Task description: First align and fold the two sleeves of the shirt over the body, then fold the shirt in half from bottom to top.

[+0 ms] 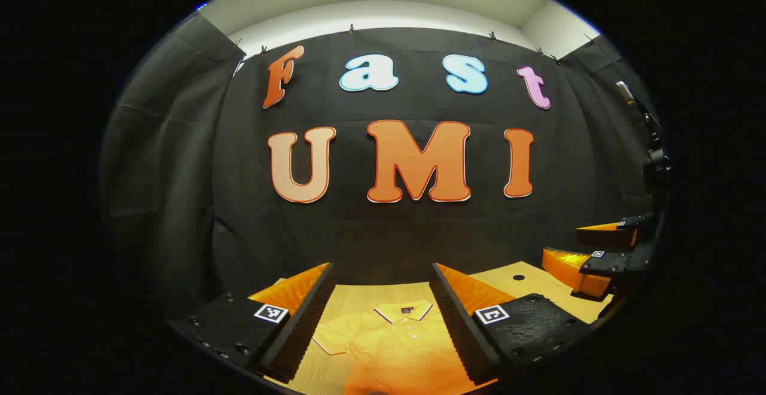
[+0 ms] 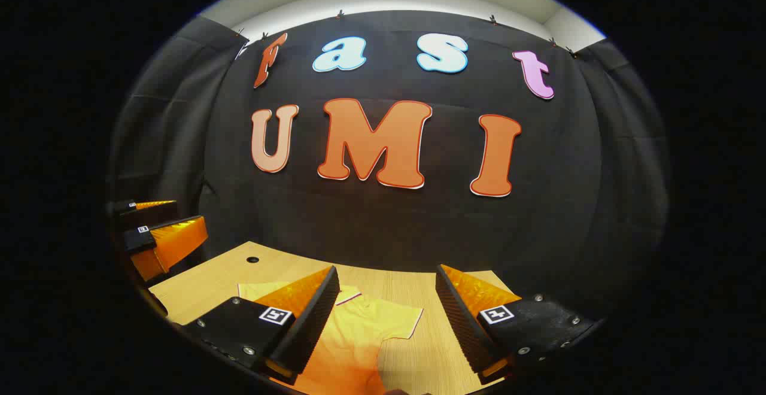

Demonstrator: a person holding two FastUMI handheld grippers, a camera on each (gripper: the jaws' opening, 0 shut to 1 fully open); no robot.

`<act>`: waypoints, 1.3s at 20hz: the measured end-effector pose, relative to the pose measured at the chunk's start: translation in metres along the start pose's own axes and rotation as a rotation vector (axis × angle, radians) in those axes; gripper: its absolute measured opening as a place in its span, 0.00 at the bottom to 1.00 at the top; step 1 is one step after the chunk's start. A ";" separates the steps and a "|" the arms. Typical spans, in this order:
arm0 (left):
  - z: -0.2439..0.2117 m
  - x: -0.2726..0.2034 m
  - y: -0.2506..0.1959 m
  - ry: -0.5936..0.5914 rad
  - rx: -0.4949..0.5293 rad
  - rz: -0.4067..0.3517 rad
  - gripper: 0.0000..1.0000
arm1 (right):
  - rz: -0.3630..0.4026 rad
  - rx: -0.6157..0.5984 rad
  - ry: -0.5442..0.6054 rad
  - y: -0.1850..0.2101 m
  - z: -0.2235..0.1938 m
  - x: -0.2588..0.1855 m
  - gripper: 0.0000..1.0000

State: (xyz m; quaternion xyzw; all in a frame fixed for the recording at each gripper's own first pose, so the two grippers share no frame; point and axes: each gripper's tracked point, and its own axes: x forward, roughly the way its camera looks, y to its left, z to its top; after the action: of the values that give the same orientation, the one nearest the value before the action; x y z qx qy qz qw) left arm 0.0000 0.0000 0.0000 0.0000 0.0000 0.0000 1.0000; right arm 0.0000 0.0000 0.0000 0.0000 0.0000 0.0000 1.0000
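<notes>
Shirt (image 1: 392, 338) flat between left claw (image 1: 381, 317) fingers

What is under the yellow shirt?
The yellow shirt lies flat on the wooden table, which shows around it. Anything between shirt and table is covered by the fabric.

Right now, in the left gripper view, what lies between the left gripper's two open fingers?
In the left gripper view, the yellow polo shirt lies flat on the wooden table between the left gripper's open fingers, collar toward the booth wall and one short sleeve spread; nothing is gripped.
</notes>
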 end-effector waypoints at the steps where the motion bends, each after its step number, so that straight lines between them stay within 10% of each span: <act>1: 0.002 0.000 0.003 -0.002 0.005 0.003 0.98 | -0.008 0.001 0.007 -0.002 0.000 0.000 0.98; 19: 0.012 -0.022 0.007 -0.027 0.072 0.084 0.97 | 0.056 -0.005 0.014 0.002 -0.003 0.015 0.98; 26: 0.028 -0.042 0.012 -0.085 0.096 0.146 0.97 | 0.037 0.054 0.248 -0.029 -0.066 0.063 0.98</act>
State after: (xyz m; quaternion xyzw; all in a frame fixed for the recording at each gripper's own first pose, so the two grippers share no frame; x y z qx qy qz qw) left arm -0.0425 0.0125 0.0276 0.0479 -0.0426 0.0728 0.9953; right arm 0.0634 -0.0286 -0.0659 0.0271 0.1236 0.0186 0.9918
